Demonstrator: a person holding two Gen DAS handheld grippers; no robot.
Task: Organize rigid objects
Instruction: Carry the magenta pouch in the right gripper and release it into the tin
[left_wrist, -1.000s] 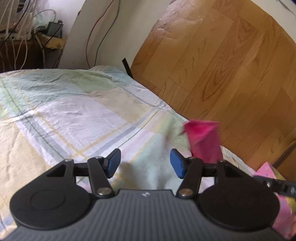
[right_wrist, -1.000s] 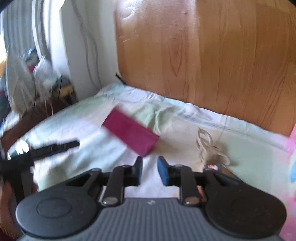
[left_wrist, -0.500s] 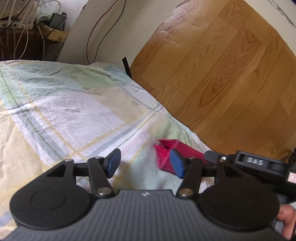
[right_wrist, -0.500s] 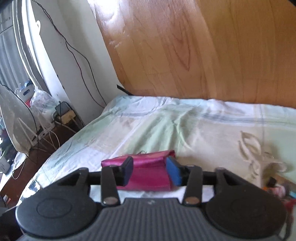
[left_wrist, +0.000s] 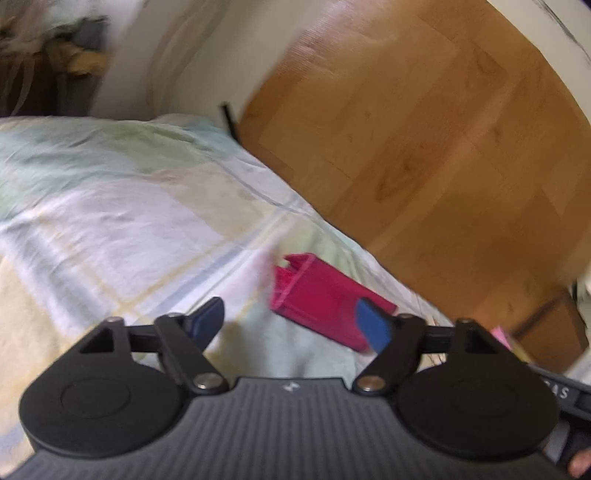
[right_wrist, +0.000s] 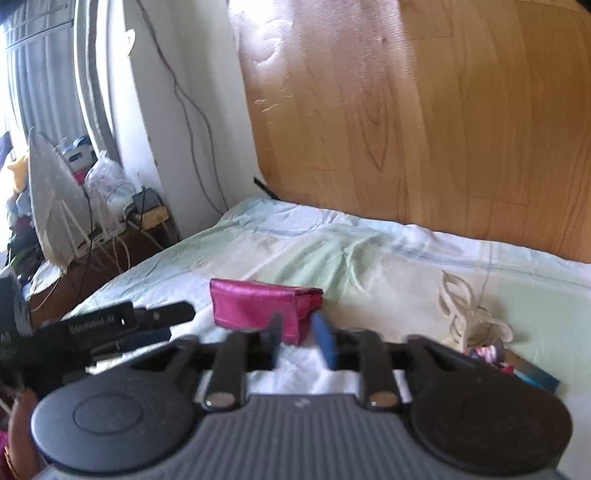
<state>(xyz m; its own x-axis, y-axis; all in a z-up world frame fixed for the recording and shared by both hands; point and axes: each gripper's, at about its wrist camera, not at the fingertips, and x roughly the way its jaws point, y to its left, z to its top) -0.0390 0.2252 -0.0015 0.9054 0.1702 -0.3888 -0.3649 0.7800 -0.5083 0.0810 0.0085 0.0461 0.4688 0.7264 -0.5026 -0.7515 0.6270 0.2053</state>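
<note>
Just ahead of the right gripper (right_wrist: 298, 338), whose jaws stood parted and empty, the magenta pouch (right_wrist: 260, 308) lay on the bedsheet (right_wrist: 369, 258), long axis crosswise, while the wide-open left gripper (left_wrist: 291, 325) saw it angling off right, and only the right view showed the cord bundle (right_wrist: 469, 314) beside.

A: Left cam? 
B: Low over bedsheet (left_wrist: 110, 221), facing headboard (left_wrist: 443, 147) at 1 o'clock. 
A: Right cam? 
B: Similar height, headboard at 12. Both share pink wallet (left_wrist: 325, 299) (right_wrist: 258, 306), close in.
</note>
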